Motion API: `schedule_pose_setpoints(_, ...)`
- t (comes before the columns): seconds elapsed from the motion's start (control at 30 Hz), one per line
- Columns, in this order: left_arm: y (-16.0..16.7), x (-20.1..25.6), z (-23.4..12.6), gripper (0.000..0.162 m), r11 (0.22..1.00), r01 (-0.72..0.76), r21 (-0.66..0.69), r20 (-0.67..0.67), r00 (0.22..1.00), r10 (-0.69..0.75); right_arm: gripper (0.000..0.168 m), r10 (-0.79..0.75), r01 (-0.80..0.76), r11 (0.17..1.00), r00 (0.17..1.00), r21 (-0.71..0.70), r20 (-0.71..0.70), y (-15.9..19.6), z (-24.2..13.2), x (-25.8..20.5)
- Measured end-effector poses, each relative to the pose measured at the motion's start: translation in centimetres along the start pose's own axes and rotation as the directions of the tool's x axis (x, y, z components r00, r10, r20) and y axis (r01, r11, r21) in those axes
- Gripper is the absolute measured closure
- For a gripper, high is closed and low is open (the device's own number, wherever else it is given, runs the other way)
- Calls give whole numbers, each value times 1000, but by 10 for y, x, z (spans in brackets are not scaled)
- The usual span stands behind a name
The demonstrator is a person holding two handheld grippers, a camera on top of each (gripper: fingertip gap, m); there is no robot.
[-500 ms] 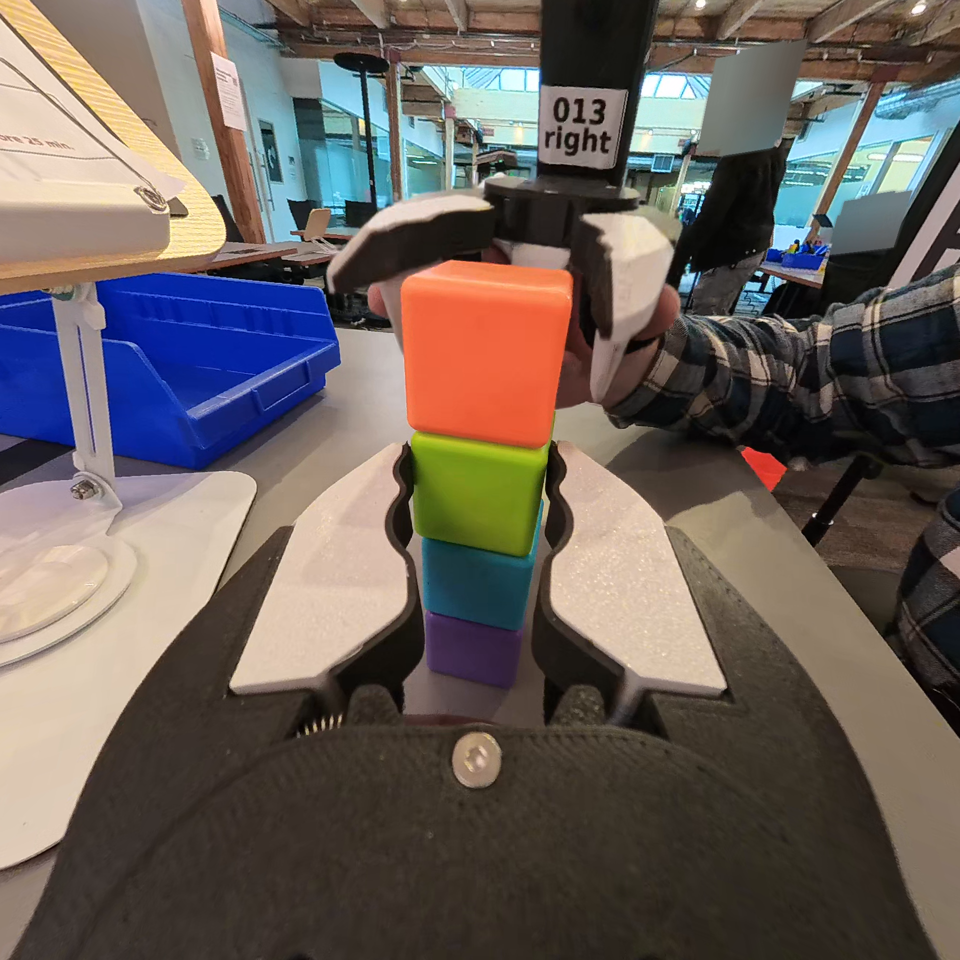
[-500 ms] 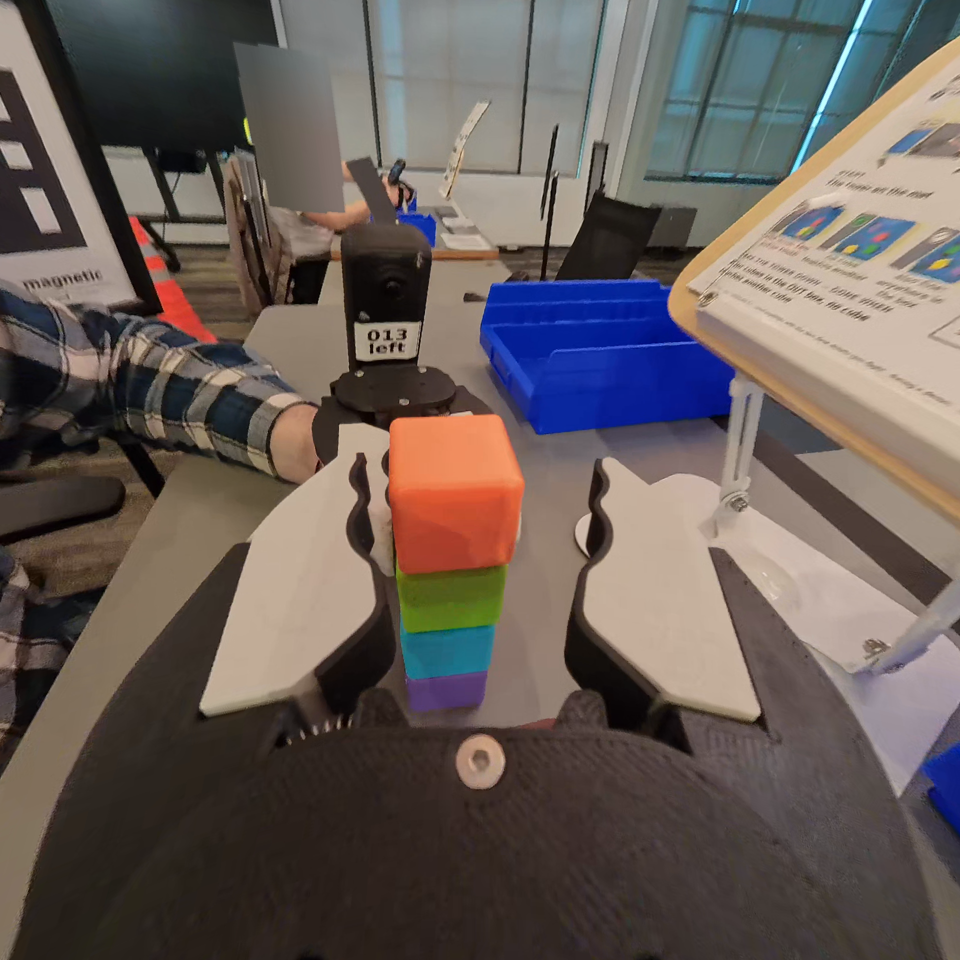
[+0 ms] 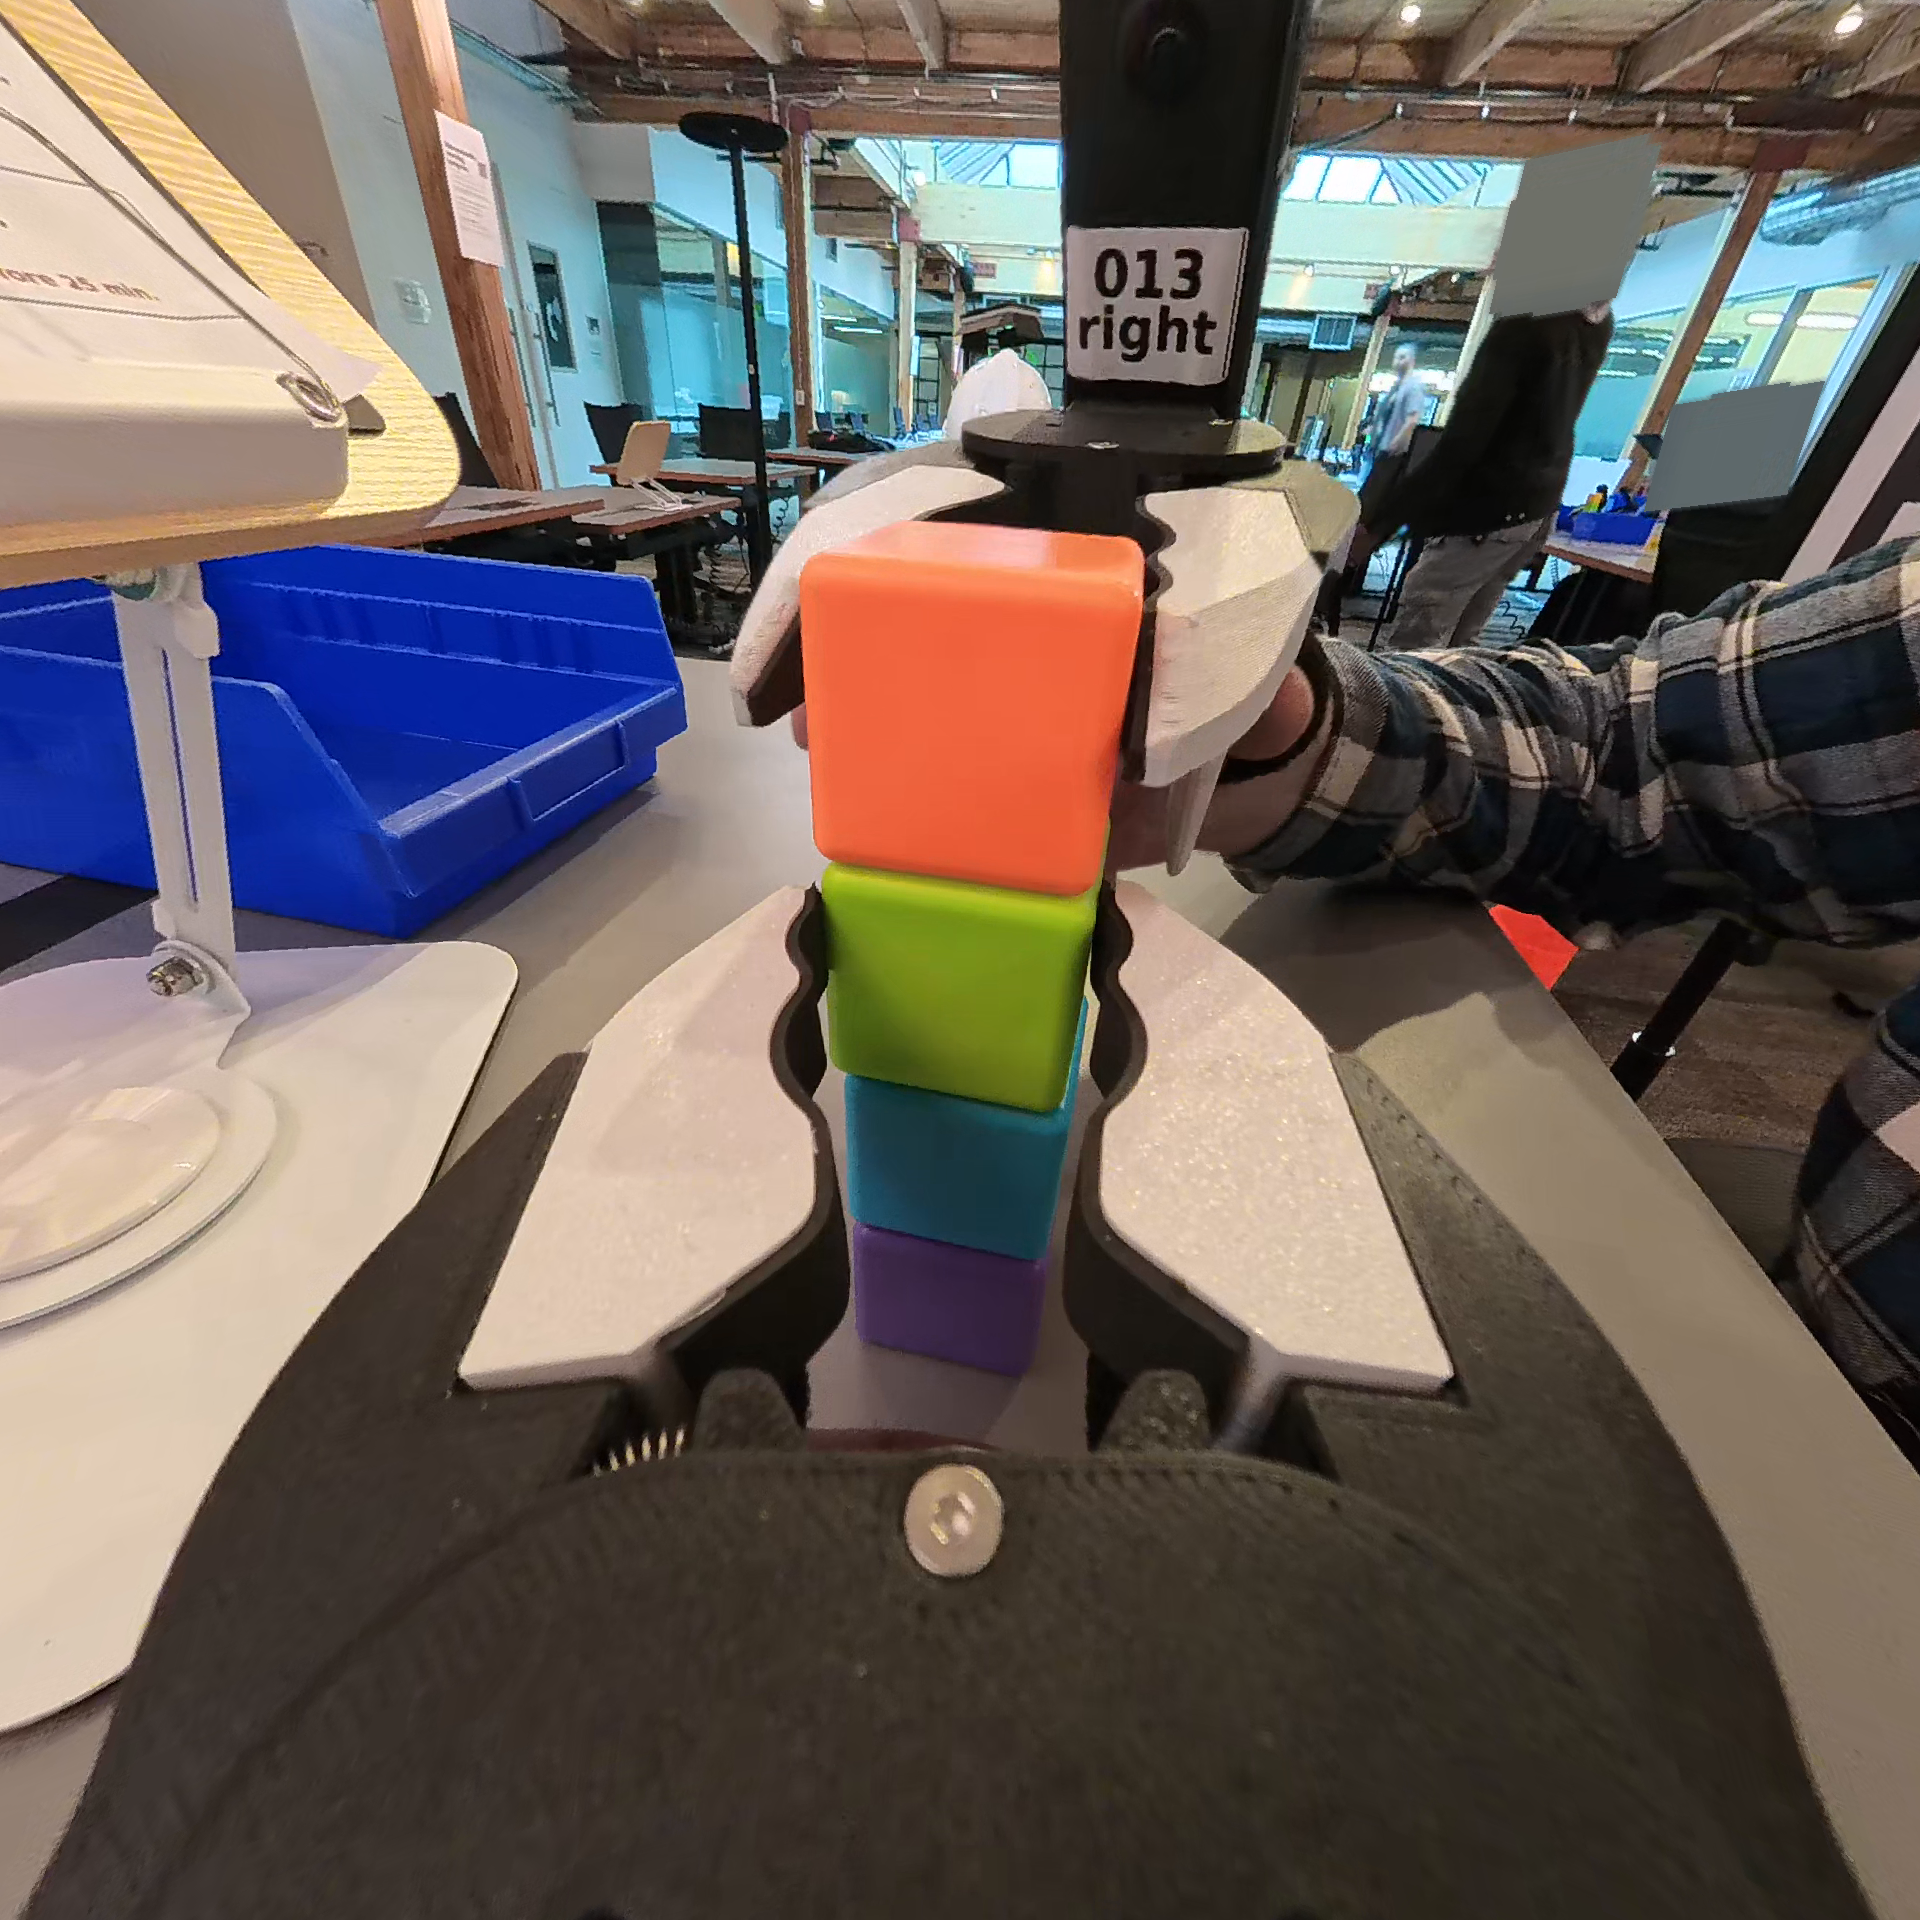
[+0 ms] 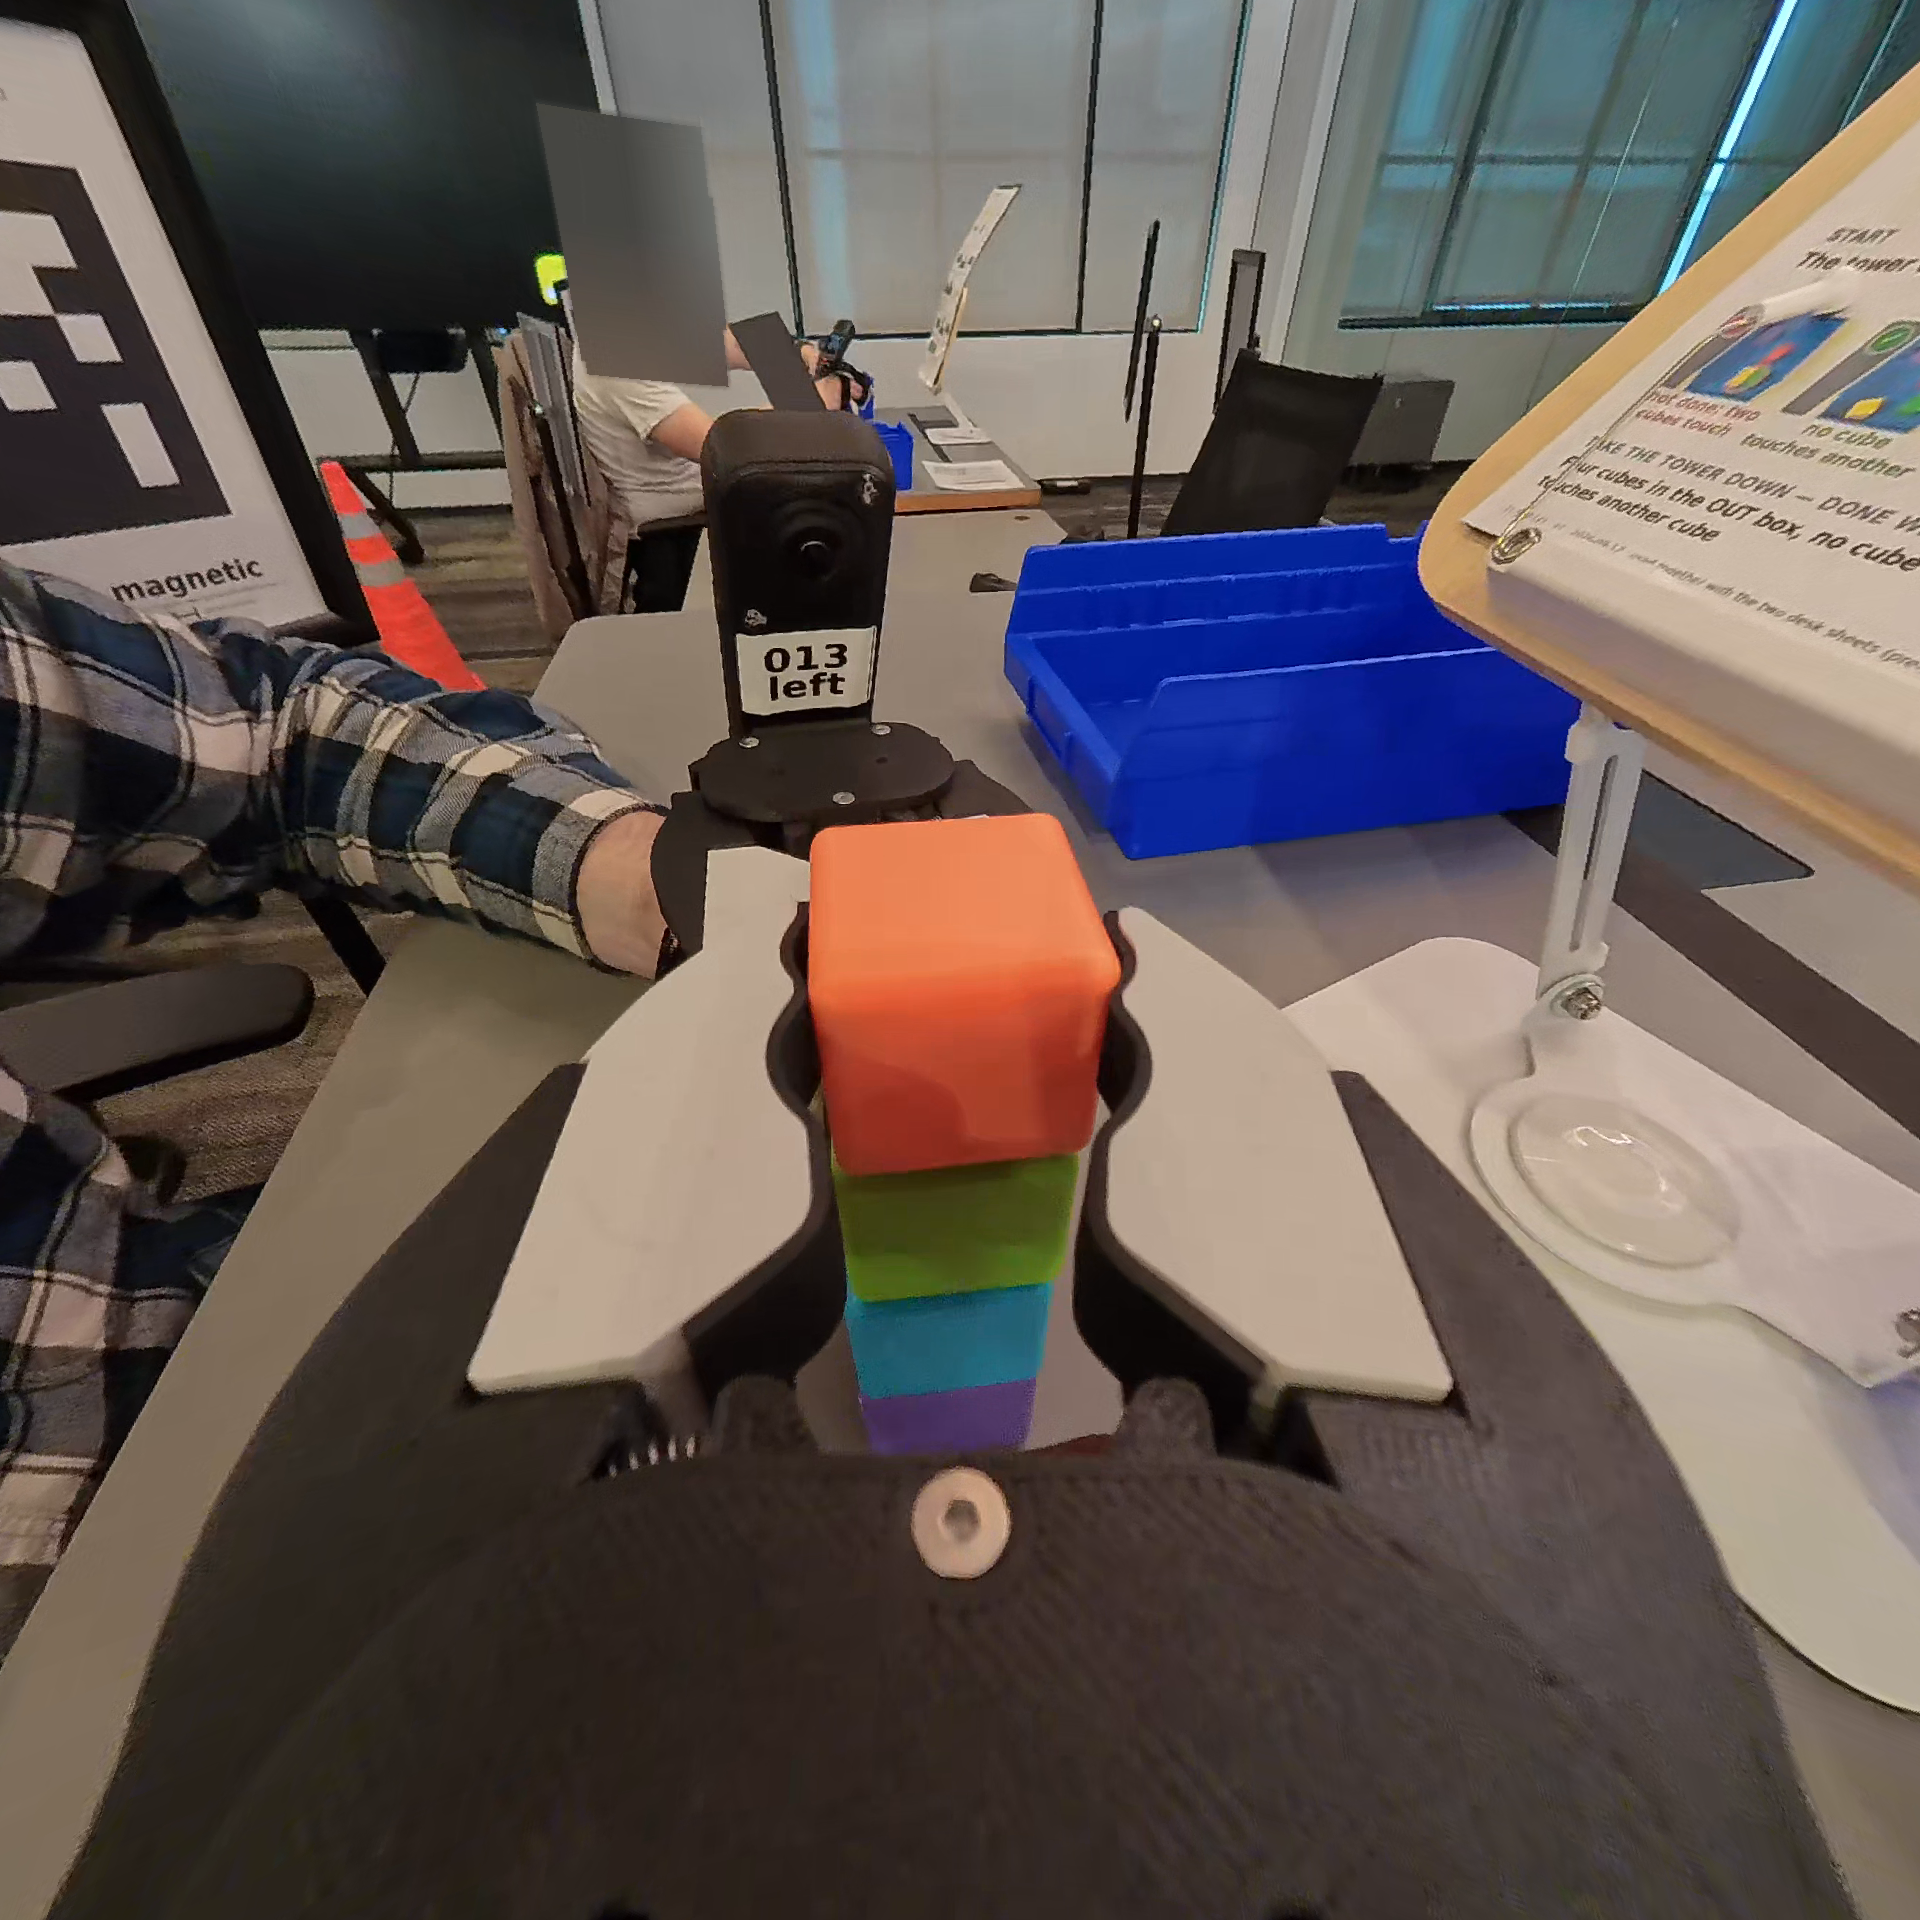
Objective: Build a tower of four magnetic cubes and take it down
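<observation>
Right gripper (image 4: 956, 997), open wide 0.5 s ago, now clamps smooth orange plastic cube (image 4: 951, 987) topping tower. Left gripper (image 3: 961, 997) pinches lime-green cube (image 3: 961, 992) directly below orange. Teal cube (image 3: 956, 1169), purple cube (image 3: 951, 1299) beneath on grey counter (image 3: 1455, 1143). Likely takedown starting.

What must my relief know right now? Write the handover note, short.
Left gripper: shut on the glossy green cube, second from top.
Right gripper: shut on the top orange cube.
Tower of four stands on the grey table: orange, green, matte teal cube, matte purple cube at the bottom.
Done: tower built.
Left: pull the cubes apart; the blue plastic bin looks empty.
</observation>
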State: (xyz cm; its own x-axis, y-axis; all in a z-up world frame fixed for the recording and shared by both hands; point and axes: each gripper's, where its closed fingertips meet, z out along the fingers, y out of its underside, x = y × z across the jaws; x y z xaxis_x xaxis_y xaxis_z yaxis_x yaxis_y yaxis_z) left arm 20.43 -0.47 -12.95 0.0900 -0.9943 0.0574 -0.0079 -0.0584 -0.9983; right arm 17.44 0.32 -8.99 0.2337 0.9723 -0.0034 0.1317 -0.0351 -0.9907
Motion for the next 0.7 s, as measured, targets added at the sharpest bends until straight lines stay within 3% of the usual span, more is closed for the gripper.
schedule_pose_setpoints(0.3, 0, -1, 0, 113, 1000, 3, -4, 1, 1000, -3, 116, -6, 6, 1000, 1000, 19, 8, -1, -1, 0)
schedule_pose_setpoints(0.4, 1, 0, 0, 113, 1000, 0, -6, -1, 1000, 0, 116, 22, -23, 994, 1000, 106, 17, -21, -8, 0)
schedule_pose_setpoints(0.7, 1, 0, 0, 113, 1000, -4, -10, -1, 1000, 4, 116, -35, 64, 983, 985, 173, -167, -66, -63, 33)
